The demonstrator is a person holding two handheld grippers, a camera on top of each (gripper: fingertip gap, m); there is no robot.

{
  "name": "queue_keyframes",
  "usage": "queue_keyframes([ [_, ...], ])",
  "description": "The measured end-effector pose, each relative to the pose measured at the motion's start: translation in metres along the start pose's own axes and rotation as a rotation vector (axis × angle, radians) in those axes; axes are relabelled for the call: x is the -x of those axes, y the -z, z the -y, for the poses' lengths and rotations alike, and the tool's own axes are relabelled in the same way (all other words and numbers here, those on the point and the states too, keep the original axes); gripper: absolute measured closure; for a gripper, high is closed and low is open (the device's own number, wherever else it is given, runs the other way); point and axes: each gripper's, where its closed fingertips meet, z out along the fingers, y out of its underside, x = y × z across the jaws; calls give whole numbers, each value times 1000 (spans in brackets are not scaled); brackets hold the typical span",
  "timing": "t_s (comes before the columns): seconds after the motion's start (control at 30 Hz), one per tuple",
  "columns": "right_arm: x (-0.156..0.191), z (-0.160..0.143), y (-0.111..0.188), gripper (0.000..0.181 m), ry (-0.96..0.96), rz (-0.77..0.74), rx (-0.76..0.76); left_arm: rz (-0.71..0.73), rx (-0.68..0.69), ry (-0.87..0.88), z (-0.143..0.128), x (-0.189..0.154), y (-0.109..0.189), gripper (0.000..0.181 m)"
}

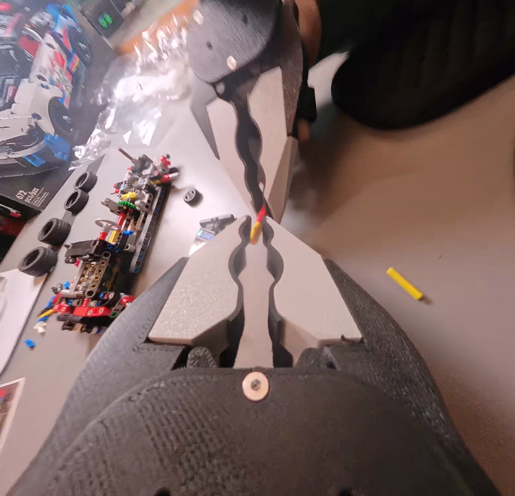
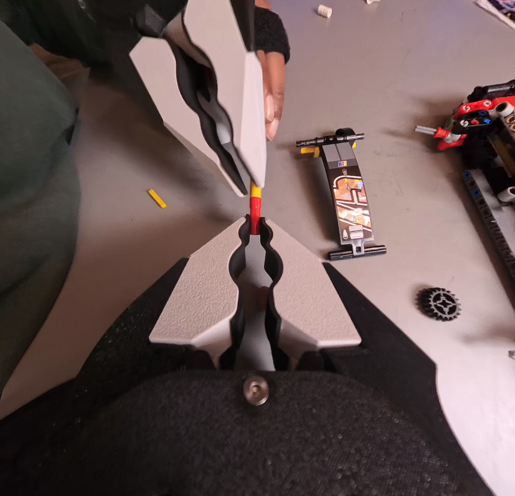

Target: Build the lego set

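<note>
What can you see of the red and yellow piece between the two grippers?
The red and yellow piece is a thin plastic rod, yellow at one end, red at the other, the halves meeting end to end. It is held above the grey table. The right gripper pinches the red end; the left gripper pinches the yellow end. Nothing else touches it.

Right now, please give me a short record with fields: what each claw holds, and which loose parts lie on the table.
left claw: shut on the yellow end of the axle assembly
right claw: shut on the red end of the same assembly
axle assembly: red and yellow, held between both claws above the table
loose yellow axle: on table, untouched
black gear: lying flat
printed curved panel: on table
car chassis: partly built
tyres: four, beside chassis
</note>
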Motion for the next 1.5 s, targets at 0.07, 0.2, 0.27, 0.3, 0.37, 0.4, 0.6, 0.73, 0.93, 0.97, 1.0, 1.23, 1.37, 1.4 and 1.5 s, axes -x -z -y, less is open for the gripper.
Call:
queue_keyframes([
  [0.07,-3,2,5,178,-3,5,-40,-45,-48,135,6,6,8,156],
  [0.2,0,13,16,178,-86,93,-138,-136,-110,323,2,8,17,152],
  [0.27,4,18,18,178,-90,113,-159,-155,-117,340,3,5,15,153],
  [0.3,5,18,17,178,-83,112,-156,-169,-127,349,5,2,14,154],
  [0.37,7,16,15,178,-60,104,-139,-194,-151,377,10,-2,12,161],
  [0.4,9,15,14,178,-55,109,-131,-186,-149,381,10,-2,12,164],
  [0.6,14,15,12,178,-27,111,-120,-168,-138,370,9,-3,9,176],
  [0.73,17,13,12,178,-17,115,-104,-187,-145,363,11,-7,9,176],
  [0.93,9,19,13,177,-7,65,-144,-191,-175,432,11,-1,10,177],
  [0.97,6,23,16,178,5,44,-177,-190,-195,466,13,3,12,177],
  [1.0,4,27,18,177,19,25,-212,-191,-221,501,16,6,13,177],
  [1.23,2,51,33,175,71,-31,-388,-228,-359,660,31,15,20,177],
  [1.37,7,61,41,177,68,-10,-464,-260,-421,727,39,16,24,177],
  [1.4,7,63,42,176,62,-5,-479,-260,-426,732,40,16,23,177],
  [1.5,9,64,44,178,56,17,-491,-266,-440,746,42,16,24,177],
])
